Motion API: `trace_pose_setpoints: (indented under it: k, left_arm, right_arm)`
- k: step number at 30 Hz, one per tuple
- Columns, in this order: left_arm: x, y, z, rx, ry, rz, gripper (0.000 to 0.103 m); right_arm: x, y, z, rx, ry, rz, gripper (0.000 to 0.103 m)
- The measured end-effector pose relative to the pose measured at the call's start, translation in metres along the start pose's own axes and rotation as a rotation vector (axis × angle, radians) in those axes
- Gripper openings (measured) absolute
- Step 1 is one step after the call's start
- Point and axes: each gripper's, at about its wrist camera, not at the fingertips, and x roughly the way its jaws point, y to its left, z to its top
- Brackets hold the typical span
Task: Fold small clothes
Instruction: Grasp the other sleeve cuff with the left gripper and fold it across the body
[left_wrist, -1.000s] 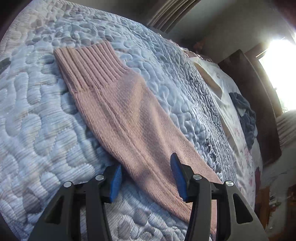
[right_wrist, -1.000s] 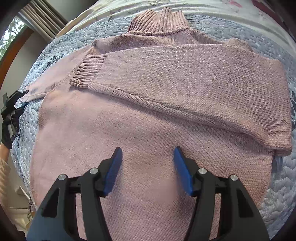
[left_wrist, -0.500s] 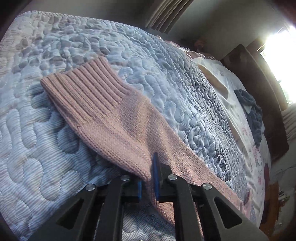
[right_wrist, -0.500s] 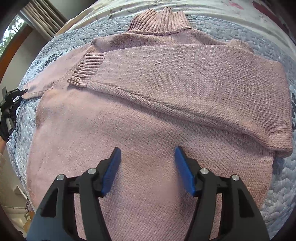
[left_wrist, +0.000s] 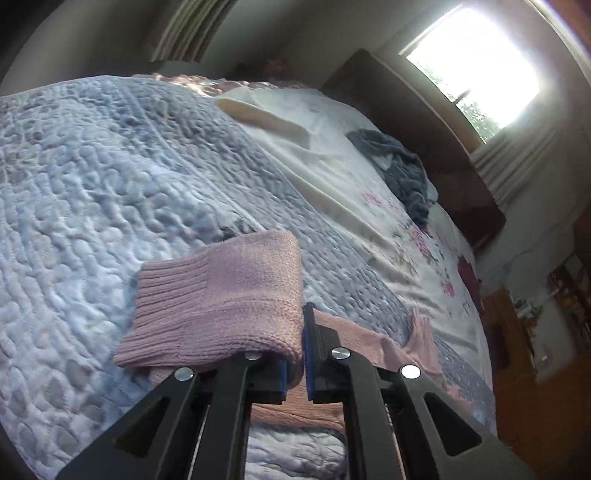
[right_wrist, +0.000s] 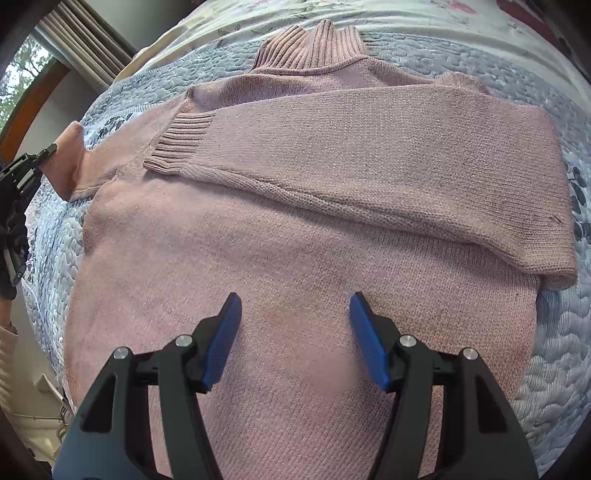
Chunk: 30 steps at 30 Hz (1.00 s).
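Quilt (left_wrist: 92, 192) carries sweater (right_wrist: 295, 221); left tool (left_wrist: 294, 363) pinches its sleeve (left_wrist: 221, 306).

The bed (left_wrist: 92, 177) is covered by a pale blue quilted spread (right_wrist: 554, 332), and a floral sheet (left_wrist: 406, 236) shows along its right side in the left wrist view. A pink sweater (right_wrist: 295, 229) lies flat on the spread, filling the middle of the right wrist frame, one sleeve folded across its chest. A crumpled grey-blue garment (left_wrist: 402, 170) lies on the sheet, upper right, with a cream folded cloth (left_wrist: 280, 118) to its left.
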Motion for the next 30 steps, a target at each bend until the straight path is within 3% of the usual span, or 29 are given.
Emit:
trace_pose_setpoints:
  k: [3,8,14,17,21,24,27,30]
  left_arm:
    - [0.021,-0.035,-0.017,0.034,0.037,-0.061,0.006]
    - [0.061,-0.071,-0.048,0.093,0.114,-0.089,0.006]
    - [0.103,-0.055,-0.083,0.067,0.245,-0.026,0.007]
    - [0.112,-0.038,-0.097,0.033,0.292,-0.033,0.008]
    - [0.100,-0.026,-0.097,0.011,0.307,-0.072,0.010]
    - [0.071,-0.029,-0.093,0.057,0.292,-0.085,0.010]
    - [0.033,-0.030,-0.084,0.132,0.243,-0.056,0.011]
    - [0.003,-0.024,-0.066,0.190,0.150,0.020,0.017]
  right_arm:
    - [-0.001,-0.001,-0.001,0.000,0.000,0.007,0.061]
    - [0.000,-0.003,-0.001,0.002,-0.001,0.015,0.061]
    - [0.003,-0.002,-0.001,-0.014,0.008,0.006,0.061]
    - [0.004,-0.001,0.000,-0.013,0.014,0.004,0.062]
    - [0.006,0.003,0.004,-0.019,0.025,-0.014,0.065]
    - [0.005,0.010,0.009,-0.027,0.030,-0.020,0.065]
    - [0.002,0.024,0.020,-0.033,0.027,0.014,0.065]
    - [0.001,0.049,0.039,-0.046,0.015,0.061,0.065]
